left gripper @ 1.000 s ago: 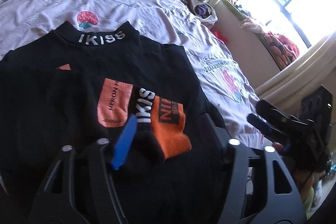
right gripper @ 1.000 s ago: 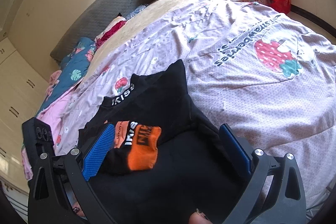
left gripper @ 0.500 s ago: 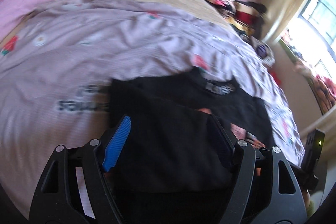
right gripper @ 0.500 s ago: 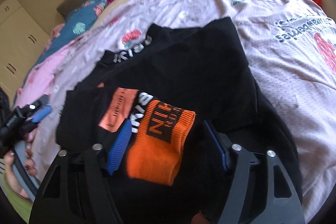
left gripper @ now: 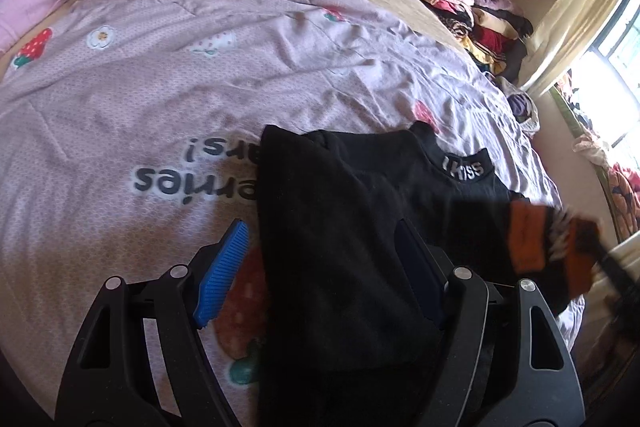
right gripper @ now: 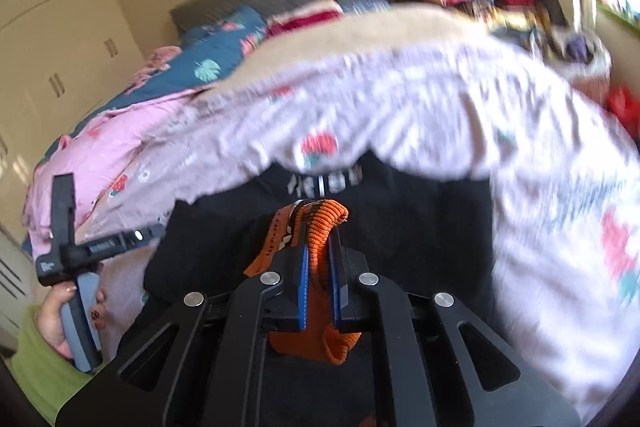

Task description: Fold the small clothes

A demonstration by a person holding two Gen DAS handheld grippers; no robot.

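Because my right gripper point(right gripper: 320, 263) has just closed on the orange cuff point(right gripper: 320, 215) above the black top point(left gripper: 344, 227), while my left gripper point(left gripper: 320, 267) stands spread, the sleeve may slip.

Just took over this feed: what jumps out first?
The right gripper is shut on the orange ribbed knit cuff of the black top, lifted over the garment. That top lies on the pink strawberry-print bedsheet, with the open left gripper straddling its left edge.

Window point(left gripper: 612, 39) glare, right view motion-blurred, fisheye edges
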